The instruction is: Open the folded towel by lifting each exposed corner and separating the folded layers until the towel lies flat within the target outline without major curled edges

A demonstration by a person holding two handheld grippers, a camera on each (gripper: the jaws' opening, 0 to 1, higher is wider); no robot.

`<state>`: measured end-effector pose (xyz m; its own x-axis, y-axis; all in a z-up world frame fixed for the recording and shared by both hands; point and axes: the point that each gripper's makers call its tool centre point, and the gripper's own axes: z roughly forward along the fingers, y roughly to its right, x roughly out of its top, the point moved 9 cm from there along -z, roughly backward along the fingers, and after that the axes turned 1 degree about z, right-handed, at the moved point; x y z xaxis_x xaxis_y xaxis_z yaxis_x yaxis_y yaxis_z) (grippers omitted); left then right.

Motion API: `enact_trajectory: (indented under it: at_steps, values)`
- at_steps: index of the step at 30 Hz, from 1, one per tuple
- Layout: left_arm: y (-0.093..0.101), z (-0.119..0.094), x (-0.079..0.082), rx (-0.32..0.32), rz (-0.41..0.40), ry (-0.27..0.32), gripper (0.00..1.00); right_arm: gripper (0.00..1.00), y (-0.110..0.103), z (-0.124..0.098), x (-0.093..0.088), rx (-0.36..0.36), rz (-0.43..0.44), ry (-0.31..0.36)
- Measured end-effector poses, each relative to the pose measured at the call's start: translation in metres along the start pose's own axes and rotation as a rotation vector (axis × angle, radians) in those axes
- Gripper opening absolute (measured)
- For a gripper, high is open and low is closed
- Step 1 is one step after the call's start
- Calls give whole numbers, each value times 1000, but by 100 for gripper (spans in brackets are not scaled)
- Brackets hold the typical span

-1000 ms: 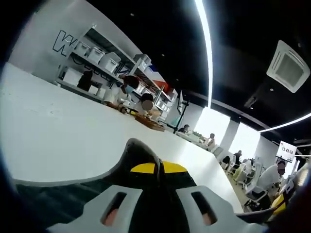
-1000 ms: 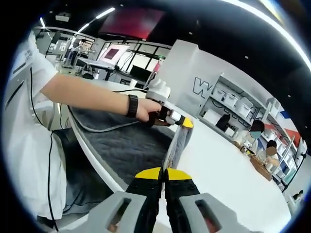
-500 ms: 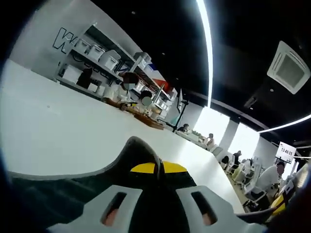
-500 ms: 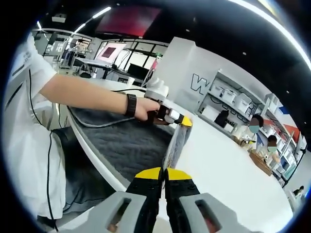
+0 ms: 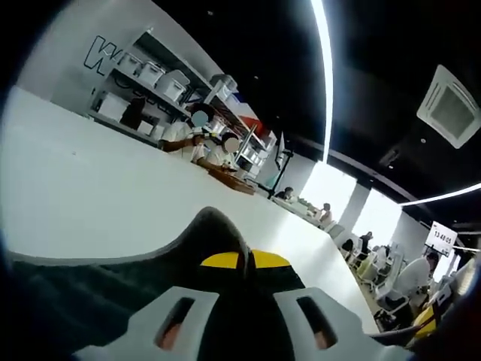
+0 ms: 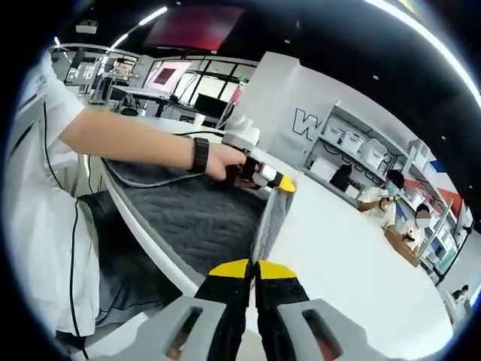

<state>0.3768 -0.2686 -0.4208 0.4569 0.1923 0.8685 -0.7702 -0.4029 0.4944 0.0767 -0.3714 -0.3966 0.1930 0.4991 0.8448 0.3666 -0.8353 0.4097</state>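
White table (image 6: 353,248) carries the grey towel (image 6: 199,222), spread toward the person. Both grippers clamp one towel edge, left gripper (image 6: 279,183) at the far end, right gripper (image 6: 252,268) nearer, stretching it taut to open the fold.

The right gripper (image 6: 253,272) has two black jaws capped with yellow tips, and behind them sit pale grey finger bodies, each cut with a long slot. To its left the person wears a white short-sleeved shirt (image 6: 41,150) with a thin black cable (image 6: 75,248) running down its front, and a black watch (image 6: 200,155) bands the wrist just behind the hand (image 6: 228,162) that grips the left gripper (image 6: 285,184), itself black with a yellow tip and a white rounded housing on top. The left gripper (image 5: 245,259) in its own view has the same yellow-tipped black jaws and slotted pale grey bodies.
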Motion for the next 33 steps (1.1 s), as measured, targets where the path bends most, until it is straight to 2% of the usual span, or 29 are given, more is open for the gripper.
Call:
enact_trajectory:
  at_steps: [6,7,9,15,24,30,33]
  values:
    - [1,1,-1,-2,-2,-14,4,0,2,0,-7,-11,14,-16]
    - [0,1,-3,5,-1,-35,4,0,3,0,-8,-14,16,-18]
    - [0,2,-3,8,4,-40,6,0,3,0,-10,-16,18,-24]
    - [1,5,-7,-13,-19,-48,9,0,3,0,-18,-28,25,-38]
    - [2,11,-10,-55,-60,-75,19,0,6,-1,-23,-60,23,-55]
    - [6,12,-11,-90,-114,-90,30,6,7,-2,-25,-74,33,-54]
    - [9,9,-11,-93,-113,-94,32,8,8,-2,-24,-84,42,-45]
